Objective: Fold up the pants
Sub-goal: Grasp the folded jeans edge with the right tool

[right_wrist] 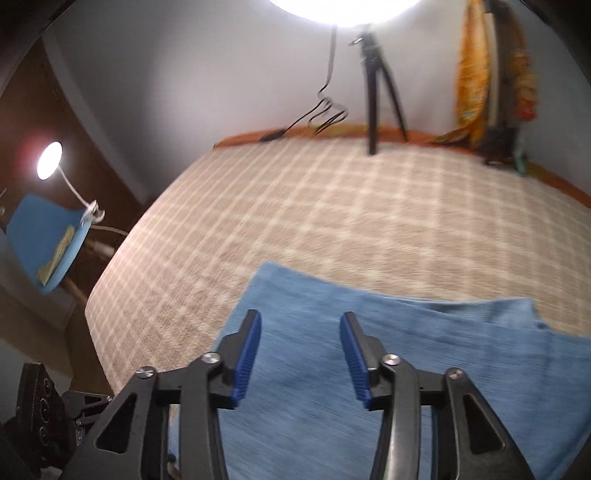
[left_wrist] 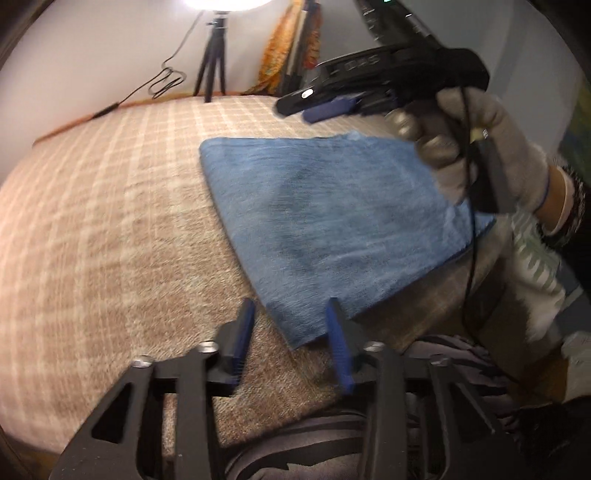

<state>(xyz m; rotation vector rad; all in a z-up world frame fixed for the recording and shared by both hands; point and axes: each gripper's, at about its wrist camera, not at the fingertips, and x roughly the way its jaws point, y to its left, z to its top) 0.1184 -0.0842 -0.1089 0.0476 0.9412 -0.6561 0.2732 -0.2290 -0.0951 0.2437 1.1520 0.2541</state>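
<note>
Two grippers are hovering over blue pants [left_wrist: 332, 221] that are lying folded flat on a bed [left_wrist: 110, 221] covered in a beige checked blanket. The left gripper [left_wrist: 291, 325] is pointing down at the near corner of the pants, its blue-padded jaws standing spread apart with nothing pinched between them; one pad is over the cloth edge, the other over the blanket. The right gripper [right_wrist: 301, 354] is also standing spread and empty, hanging above the middle of the pants without gripping them. In the left wrist view, a gloved hand [left_wrist: 480, 147] is holding the right gripper above the far side of the pants. A black tripod [right_wrist: 376, 92] is standing at the far edge of the bed under a bright lamp [right_wrist: 343, 7], and a cable [right_wrist: 317, 110] is trailing beside it. Both views are blurred.
</note>
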